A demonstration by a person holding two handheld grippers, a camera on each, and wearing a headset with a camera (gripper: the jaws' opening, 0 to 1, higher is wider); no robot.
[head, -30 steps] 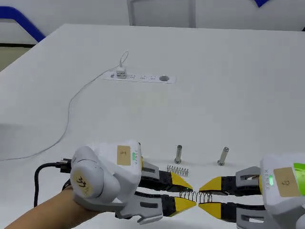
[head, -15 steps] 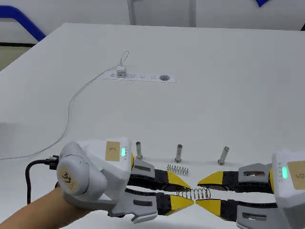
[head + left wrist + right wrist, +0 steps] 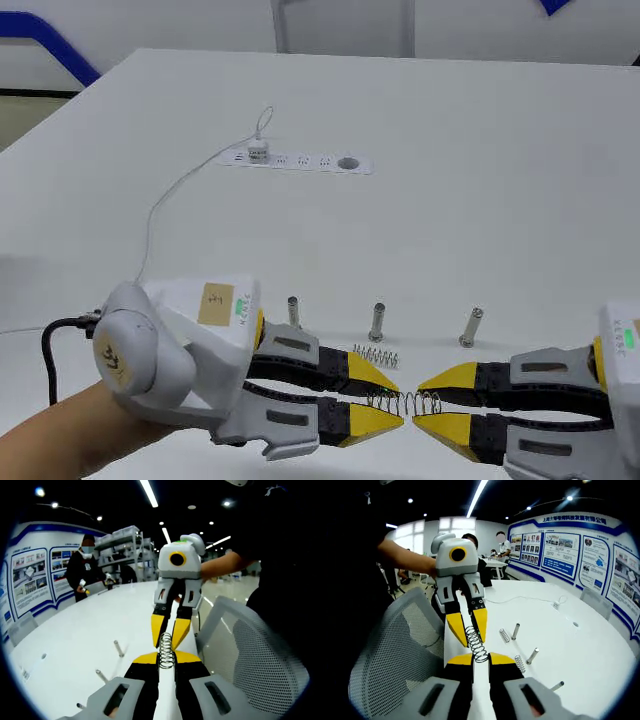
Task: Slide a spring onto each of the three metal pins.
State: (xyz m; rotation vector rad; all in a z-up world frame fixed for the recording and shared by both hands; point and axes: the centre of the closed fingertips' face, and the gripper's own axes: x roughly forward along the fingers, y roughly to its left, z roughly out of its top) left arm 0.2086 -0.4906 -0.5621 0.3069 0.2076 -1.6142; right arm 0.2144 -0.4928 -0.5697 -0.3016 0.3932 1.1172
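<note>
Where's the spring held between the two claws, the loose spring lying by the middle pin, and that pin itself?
held spring [image 3: 405, 403], head view, middle coils.
loose spring [image 3: 375, 355], head view, middle coils.
middle pin [image 3: 377, 320], head view, mid-shaft.

Smooth, matt white top on the table [image 3: 450, 200]; bright polished metal on the three pins [image 3: 294, 311] [image 3: 377, 321] [image 3: 471, 326]; thin shiny metal wire in the held spring [image 3: 405, 403] and the loose spring [image 3: 374, 355]; matt white and grey plastic shells, black jaws and yellow plastic tips on the left gripper [image 3: 398, 404] and right gripper [image 3: 418, 404]; white plastic power strip [image 3: 300, 160]; grey mesh chair back [image 3: 395, 647]
</note>
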